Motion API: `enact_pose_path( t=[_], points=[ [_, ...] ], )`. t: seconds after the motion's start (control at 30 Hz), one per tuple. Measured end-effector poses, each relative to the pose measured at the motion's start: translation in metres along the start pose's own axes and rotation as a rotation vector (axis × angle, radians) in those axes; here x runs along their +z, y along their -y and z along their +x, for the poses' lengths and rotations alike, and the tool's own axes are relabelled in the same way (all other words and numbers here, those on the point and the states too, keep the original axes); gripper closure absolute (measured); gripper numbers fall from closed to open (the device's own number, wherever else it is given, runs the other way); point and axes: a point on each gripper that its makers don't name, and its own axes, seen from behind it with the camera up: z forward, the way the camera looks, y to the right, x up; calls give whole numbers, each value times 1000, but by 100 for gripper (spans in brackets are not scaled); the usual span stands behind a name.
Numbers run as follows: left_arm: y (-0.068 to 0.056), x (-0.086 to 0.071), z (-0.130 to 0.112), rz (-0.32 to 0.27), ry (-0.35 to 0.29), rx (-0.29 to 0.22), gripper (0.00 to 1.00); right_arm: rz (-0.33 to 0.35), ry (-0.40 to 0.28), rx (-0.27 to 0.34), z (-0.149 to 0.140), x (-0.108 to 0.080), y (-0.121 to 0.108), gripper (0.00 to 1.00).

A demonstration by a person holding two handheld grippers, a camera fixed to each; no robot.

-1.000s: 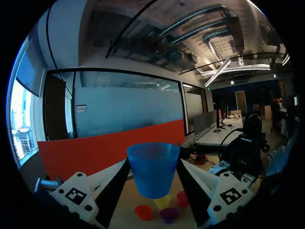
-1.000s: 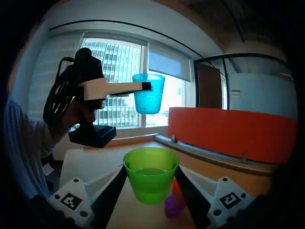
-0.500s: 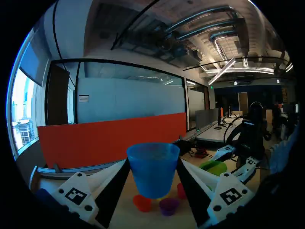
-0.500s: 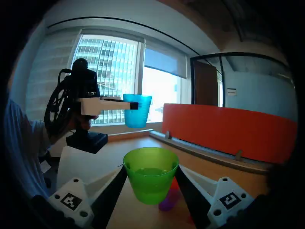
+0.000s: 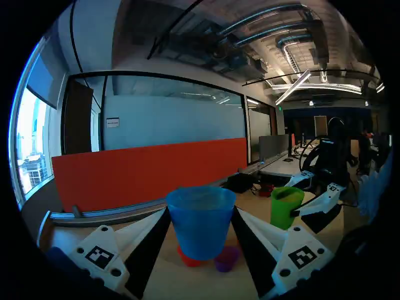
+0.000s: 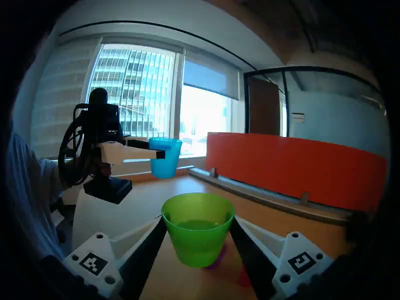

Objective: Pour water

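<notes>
Left gripper [image 5: 201, 216] is clamping a blue cup [image 5: 200, 235]; right gripper [image 6: 198, 223] is clamping a green cup [image 6: 198, 247]. Right gripper view is showing liquid [image 6: 198, 225] inside the green cup.

Orange partition [image 5: 150, 170], glass wall [image 5: 170, 120], bright windows [image 6: 135, 100], exposed ceiling pipes [image 5: 252, 21], wooden table [image 6: 150, 200].

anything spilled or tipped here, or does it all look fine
Nothing stands out. The translucent green plastic cup, holding liquid, sits upright in the right tongs; the blue plastic cup sits upright in the left tongs. No spill shows.
</notes>
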Motion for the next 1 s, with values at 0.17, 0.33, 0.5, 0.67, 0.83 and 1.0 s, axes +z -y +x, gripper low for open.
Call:
enact_pose_path(
  t=[0.17, 0.33, 0.5, 0.67, 0.83, 1.0],
  points=[
    [-4, -2, -12, -9, 23, 19, 16, -3, 12, -3, -2, -3, -3, 11],
    [-5, -2, -24, -21, 47, 22, 16, 12, 26, -2, -5, -4, 0, 11],
    [-3, -2, -39, -24, 78, 19, 15, 23, 40, 7, -9, -3, -1, 11],
    [-4, -1, -55, -40, 118, 24, 15, 34, 64, 15, -19, -2, -2, 11],
    [-6, -2, -72, -54, 158, 28, 15, 48, 109, 13, -33, -2, -3, 11],
    [-5, -1, -90, -65, 204, 24, 15, 62, 155, 9, -47, -2, -3, 11]
  ],
)
